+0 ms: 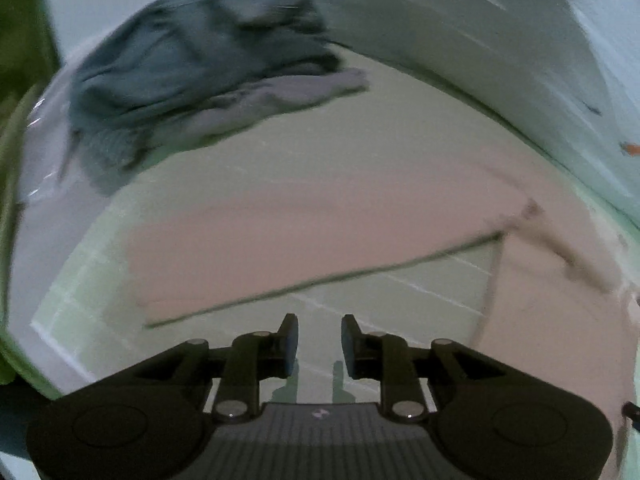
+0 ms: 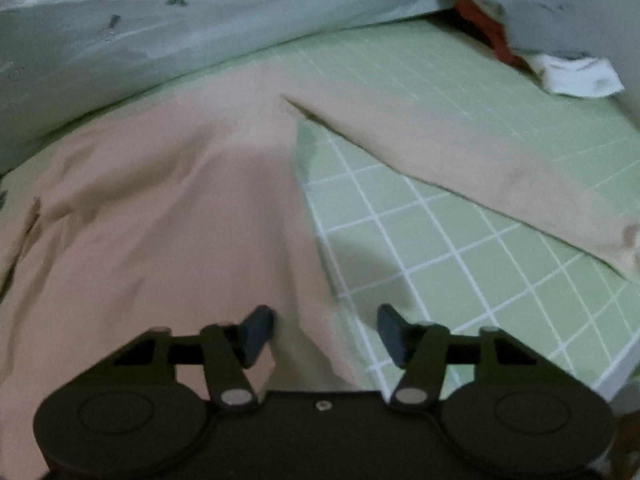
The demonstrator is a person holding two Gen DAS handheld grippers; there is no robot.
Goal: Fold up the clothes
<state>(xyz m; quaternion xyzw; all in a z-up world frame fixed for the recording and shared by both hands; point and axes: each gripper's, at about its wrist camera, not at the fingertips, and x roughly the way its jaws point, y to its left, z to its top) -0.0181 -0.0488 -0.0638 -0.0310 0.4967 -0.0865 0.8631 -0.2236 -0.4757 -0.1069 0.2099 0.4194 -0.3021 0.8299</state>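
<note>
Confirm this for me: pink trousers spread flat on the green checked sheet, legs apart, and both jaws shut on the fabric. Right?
Not quite. The pink trousers do lie spread on the green checked sheet with the legs apart, but neither gripper is shut on fabric. The left gripper and the right gripper both have open, empty jaws, as each wrist view shows.

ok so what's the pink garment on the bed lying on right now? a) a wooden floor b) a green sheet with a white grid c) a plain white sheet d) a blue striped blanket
b: in the right wrist view the pink garment is spread over a green sheet crossed by white grid lines, which shows bare in the gap between the garment's two legs, just ahead of the open right hand-held gripper.
</note>
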